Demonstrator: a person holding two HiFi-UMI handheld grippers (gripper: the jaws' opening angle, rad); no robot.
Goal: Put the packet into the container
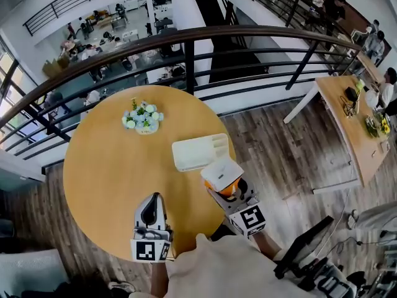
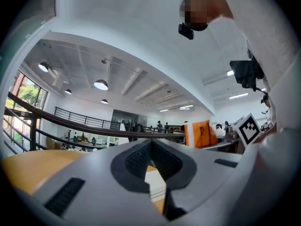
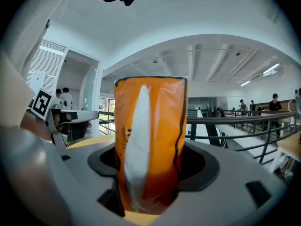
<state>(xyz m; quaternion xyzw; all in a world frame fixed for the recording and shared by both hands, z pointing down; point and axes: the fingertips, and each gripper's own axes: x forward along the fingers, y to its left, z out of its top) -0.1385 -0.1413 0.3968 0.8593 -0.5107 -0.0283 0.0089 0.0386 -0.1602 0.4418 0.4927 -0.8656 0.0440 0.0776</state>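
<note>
Right gripper [image 1: 224, 190]: jaws clamped on the upright orange packet [image 1: 221, 172], held just near of the white container [image 1: 197, 152] on the round table [image 1: 105, 172]. Left gripper [image 1: 151, 213]: jaws together, empty. Risk: release short of the near rim would likely land the packet on the table.

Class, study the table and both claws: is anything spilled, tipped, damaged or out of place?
Nothing stands out. The right claw grips the orange packet upright. The white container lies flat on the round table, and the flower arrangement looks tidy, with nothing spilled.
</note>
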